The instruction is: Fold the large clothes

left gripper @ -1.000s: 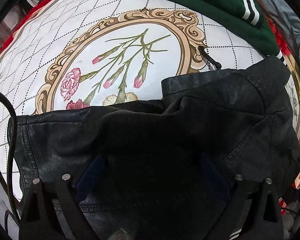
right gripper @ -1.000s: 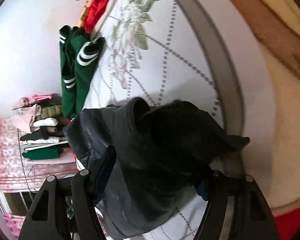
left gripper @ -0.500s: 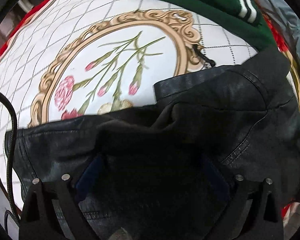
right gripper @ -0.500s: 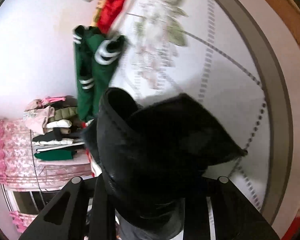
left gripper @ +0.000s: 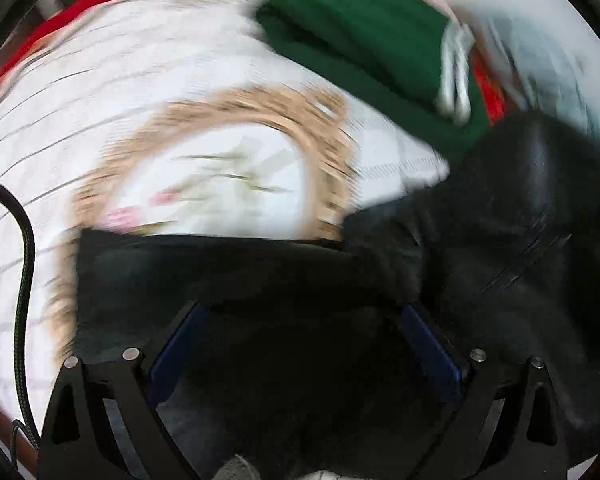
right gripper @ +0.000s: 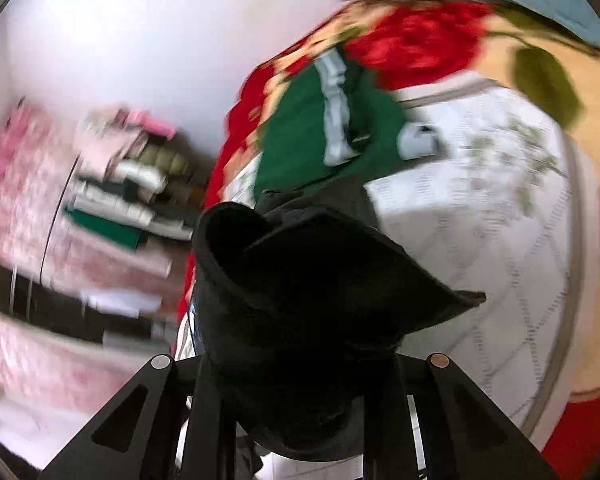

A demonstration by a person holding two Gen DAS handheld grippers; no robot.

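A black leather jacket (left gripper: 500, 232) lies bunched on a white floral bedspread (left gripper: 180, 92). In the left wrist view my left gripper (left gripper: 304, 336) stands wide open, its blue pads either side of the jacket's dark fabric, which covers the gap between them. In the right wrist view my right gripper (right gripper: 296, 376) is shut on a thick fold of the black jacket (right gripper: 312, 292) and holds it lifted above the bed. Both views are motion-blurred.
A folded green garment with white stripes (left gripper: 364, 36) lies at the far side of the bed, also in the right wrist view (right gripper: 324, 136). A stack of folded clothes (right gripper: 132, 184) sits by a pink curtain at left. A red blanket edge (right gripper: 416, 36) borders the bedspread.
My right gripper closed on the jacket and lifted it, swinging toward the green garment. The left view swept fast and the jacket's right part rose and shifted right.
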